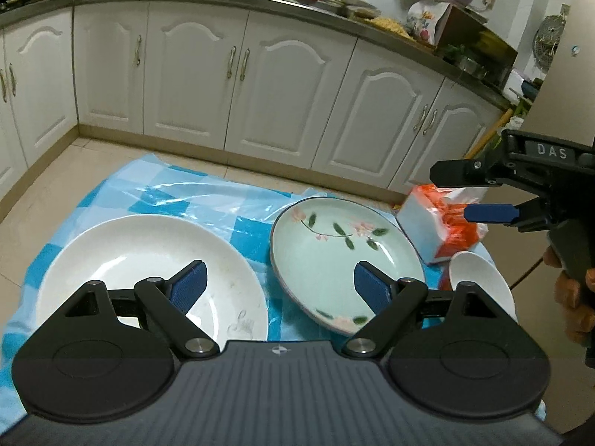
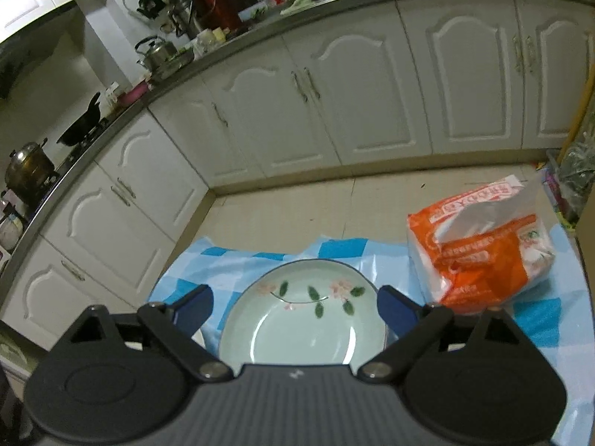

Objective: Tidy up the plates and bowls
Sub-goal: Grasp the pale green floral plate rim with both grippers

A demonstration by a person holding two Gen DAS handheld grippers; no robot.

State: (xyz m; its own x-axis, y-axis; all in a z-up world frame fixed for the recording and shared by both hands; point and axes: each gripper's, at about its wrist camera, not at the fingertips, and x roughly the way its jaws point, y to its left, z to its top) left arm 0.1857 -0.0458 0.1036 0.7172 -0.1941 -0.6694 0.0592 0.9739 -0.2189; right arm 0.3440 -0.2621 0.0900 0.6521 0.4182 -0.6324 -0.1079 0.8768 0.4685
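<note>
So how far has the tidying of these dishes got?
Nothing looks stacked yet. The white plate, green flowered plate and small white bowl lie separately on the checked cloth. Both the left gripper and right gripper are open and empty, so all gathering remains.

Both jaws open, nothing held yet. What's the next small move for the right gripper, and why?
Probably ease the right gripper down and forward onto the near rim of the green floral plate. Its jaws stand open with that plate centred between them, nothing gripped, and the white plate beside it looks like the place to stack it.
</note>
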